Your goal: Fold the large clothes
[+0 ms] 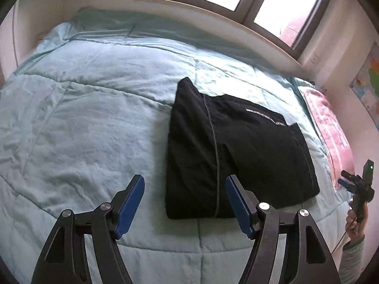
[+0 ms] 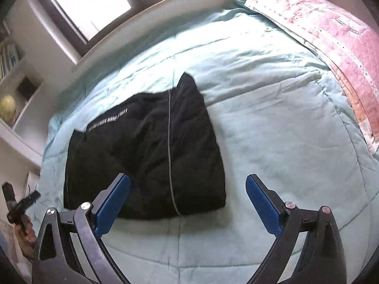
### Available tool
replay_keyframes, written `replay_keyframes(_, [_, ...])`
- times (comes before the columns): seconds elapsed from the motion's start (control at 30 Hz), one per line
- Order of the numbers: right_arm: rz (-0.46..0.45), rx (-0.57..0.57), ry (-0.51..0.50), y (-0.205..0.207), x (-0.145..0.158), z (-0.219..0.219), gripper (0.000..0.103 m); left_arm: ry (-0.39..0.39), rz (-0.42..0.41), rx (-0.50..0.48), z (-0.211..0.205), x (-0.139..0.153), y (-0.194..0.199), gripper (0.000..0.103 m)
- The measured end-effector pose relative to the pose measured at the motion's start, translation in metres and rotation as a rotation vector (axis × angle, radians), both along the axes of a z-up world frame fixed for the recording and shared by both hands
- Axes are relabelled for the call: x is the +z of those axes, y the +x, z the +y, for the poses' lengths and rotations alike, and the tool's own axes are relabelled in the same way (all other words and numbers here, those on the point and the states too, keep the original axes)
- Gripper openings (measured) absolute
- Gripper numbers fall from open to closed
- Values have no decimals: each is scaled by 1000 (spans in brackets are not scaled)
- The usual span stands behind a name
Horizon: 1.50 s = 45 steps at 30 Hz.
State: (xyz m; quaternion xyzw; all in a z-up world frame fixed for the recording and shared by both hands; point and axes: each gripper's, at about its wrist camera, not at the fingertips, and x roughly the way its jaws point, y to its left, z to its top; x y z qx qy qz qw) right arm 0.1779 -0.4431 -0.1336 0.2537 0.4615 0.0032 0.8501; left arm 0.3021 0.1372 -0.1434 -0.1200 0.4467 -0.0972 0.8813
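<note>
Both blue-padded black grippers, the left gripper (image 1: 184,203) and the right gripper (image 2: 187,204), hang with fingers spread wide and nothing between them, their lower frames cut off by the picture edge; the white lettering on the folded black fabric garment (image 1: 234,151) ahead of them is too blurred to read. Wide bare stretches of the quilted light-teal bedspread (image 1: 78,123) lie left of the left gripper and right of the right one, running to a pink patterned quilt (image 2: 331,28). Ahead and slightly right of the left gripper, the garment lies flat as a compact rectangle with a thin grey seam down it and one corner poking up at its far edge.
</note>
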Motion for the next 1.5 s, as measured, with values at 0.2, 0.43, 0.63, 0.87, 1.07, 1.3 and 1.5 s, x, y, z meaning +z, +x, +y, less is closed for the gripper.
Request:
replay_keyframes(0.2, [-17,2,4,25,-13,9,99,-42,13,8,-2,-17,23,73])
replay_keyframes(0.43, [7,17,5,56,-49,22,99,-99,-18,37,-1,-39,53,73])
replay_keyframes(0.63, [-4,-24,38,77,-81,11,99,-268,26,37,10,-70,101,73])
replay_keyframes(0.87, [1,-16,129,113,-117,2,99,-411,179,-3,-2,-125,151,73])
replay_keyframes(1.07, [69,136,182,148,-151,14,99,-561,264,-55,-10,-160,171,73])
replay_keyframes(1.3, [110,253,326,170,-173,7,100,-606,330,-72,-12,-165,180,73])
replay_keyframes(1.5, [87,334,368,160,-175,0,95,-616,349,-169,-11,-164,181,73])
